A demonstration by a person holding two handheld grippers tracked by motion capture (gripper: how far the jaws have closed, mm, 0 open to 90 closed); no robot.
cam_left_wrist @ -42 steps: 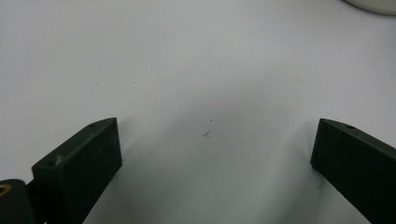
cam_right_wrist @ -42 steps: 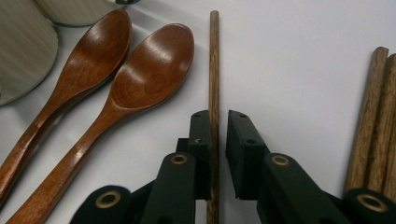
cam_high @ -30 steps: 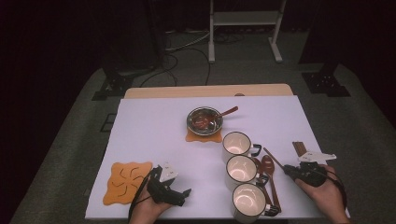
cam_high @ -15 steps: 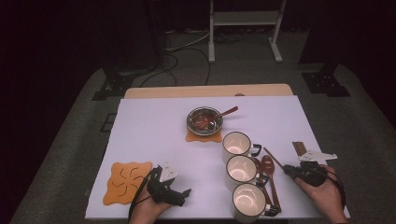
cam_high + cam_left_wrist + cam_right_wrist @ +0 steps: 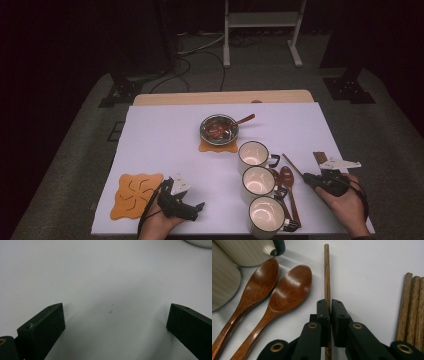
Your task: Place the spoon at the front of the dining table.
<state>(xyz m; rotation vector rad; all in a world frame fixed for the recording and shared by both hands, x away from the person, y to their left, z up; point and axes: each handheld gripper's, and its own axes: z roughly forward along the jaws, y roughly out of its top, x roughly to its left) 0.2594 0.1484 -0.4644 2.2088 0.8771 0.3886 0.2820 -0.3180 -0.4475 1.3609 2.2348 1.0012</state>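
Clenched on a single wooden chopstick (image 5: 327, 277), our right gripper (image 5: 330, 306) is pinching the stick between its two black pads, the stick running straight up the middle of the right gripper view while it is lying flat on the white tabletop (image 5: 372, 262). In the high view we are holding that gripper (image 5: 311, 178) at the lower right of the frame, with the chopstick (image 5: 293, 165) slanting toward the upper left beside two wooden spoons (image 5: 287, 176). Our left gripper (image 5: 113, 322) is resting released, its jaws standing wide apart over bare table at the lower left of the high view (image 5: 196, 210), just right of an orange mat (image 5: 135, 194). We are judging the work as barely under way: one chopstick is gripped but not yet lifted, while three more chopsticks (image 5: 412, 307) are waiting together at the right edge of the right gripper view. Three white mugs (image 5: 259, 180) are standing in a slanted row at lower centre, and a metal bowl (image 5: 219, 128) with a spoon in it is sitting on a second orange mat near the middle. Beyond the white table (image 5: 160, 135), we are seeing grey carpet, cables and a white stand in a dark room.
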